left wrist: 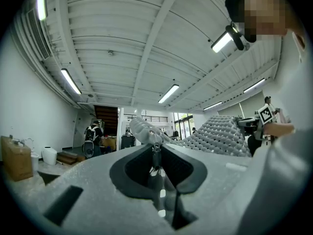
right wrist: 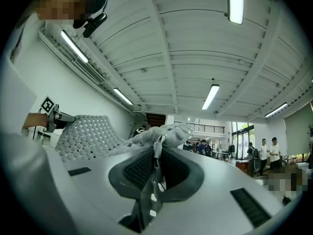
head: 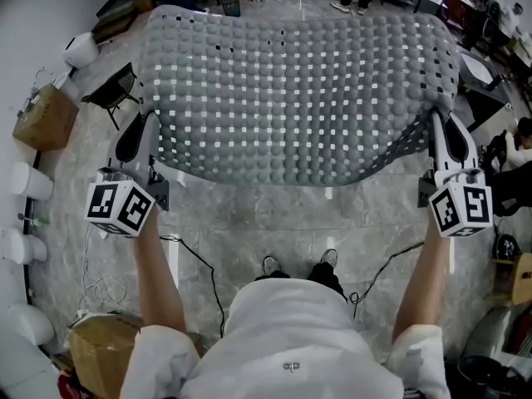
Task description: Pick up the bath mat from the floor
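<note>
A grey bath mat [head: 291, 98] with rows of bumps and small holes hangs spread wide in the air above the floor, its near edge sagging in the middle. My left gripper [head: 148, 123] is shut on the mat's near left corner; my right gripper [head: 438, 123] is shut on its near right corner. In the left gripper view the thin mat edge [left wrist: 155, 153] is pinched between the jaws, and the mat [left wrist: 215, 133] stretches off to the right. In the right gripper view the mat edge [right wrist: 157, 155] sits clamped between the jaws and the mat [right wrist: 88, 133] runs left.
Marble floor [head: 291, 223] with black cables lies below. A cardboard box [head: 46, 116] and white containers [head: 29, 181] line the left wall. A black stand [head: 112, 90] is at the mat's left. Another box [head: 104, 352] sits near left. People stand far back.
</note>
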